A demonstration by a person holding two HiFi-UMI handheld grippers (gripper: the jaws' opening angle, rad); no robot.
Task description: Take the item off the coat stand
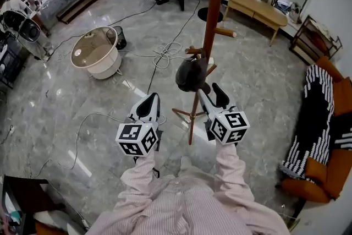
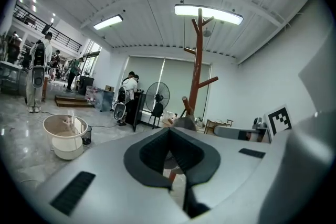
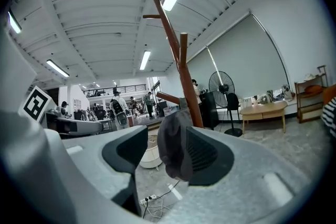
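1. Hanging on a low peg of the stand [image 1: 212, 14], the dark cap [image 3: 176, 147] sits between the jaws of the right gripper [image 1: 210, 92].
2. That gripper is released, with its jaws wide apart. The cap lies close against its right pad, though I cannot tell whether they touch. A clear gap separates the cap from the left jaw.
3. The left gripper [image 2: 169, 134] is clenched, its tips meeting with nothing between them. It is held just to the left of the right gripper and stops short of the cap.
4. The stand's pole rises just beyond the right gripper's tips, and ahead and to the right of the left gripper.
5. The stand's feet spread on the floor below, between the two grippers.
6. A white tub [image 1: 96, 55] stands well apart, ahead and to the left of the left gripper.
7. Loose cables [image 1: 165, 53] lie on the floor beyond the left gripper's tips.
8. A wooden table [image 1: 256, 5] stands far ahead and to the right of the right gripper. A sofa [image 1: 324, 173] is well off to that gripper's right.
9. Striped sleeves [image 1: 231, 168] run back from behind both grippers.
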